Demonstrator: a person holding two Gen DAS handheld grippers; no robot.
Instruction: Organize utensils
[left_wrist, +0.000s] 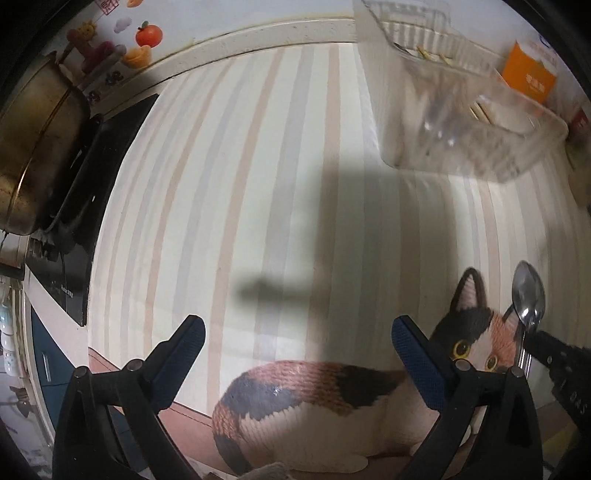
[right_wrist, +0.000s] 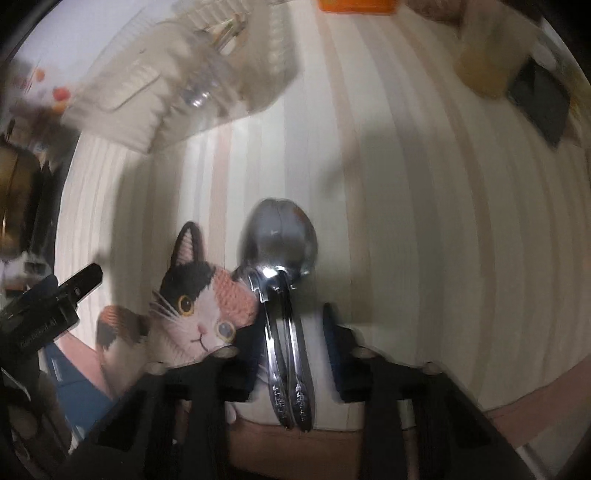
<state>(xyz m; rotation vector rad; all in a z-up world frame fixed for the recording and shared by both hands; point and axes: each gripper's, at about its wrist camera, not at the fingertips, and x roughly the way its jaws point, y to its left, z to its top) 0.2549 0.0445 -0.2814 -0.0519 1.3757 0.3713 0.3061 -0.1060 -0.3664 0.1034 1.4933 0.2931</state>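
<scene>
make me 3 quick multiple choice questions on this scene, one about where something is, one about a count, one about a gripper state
1. Where is the clear plastic organizer tray on the striped mat?
A. at the far end, beyond the grippers
B. on the cat picture
C. on the stove

2. How many spoons lie between the right gripper's fingers?
A. one
B. two
C. four

3. What state is the left gripper in?
A. shut on a spoon
B. shut on the tray
C. open, holding nothing

Answers: 1 A, the tray sits far up the mat in both views. 2 B, two handles run side by side, bowls stacked. 3 C, its fingers stand wide apart with only mat between them.
</scene>
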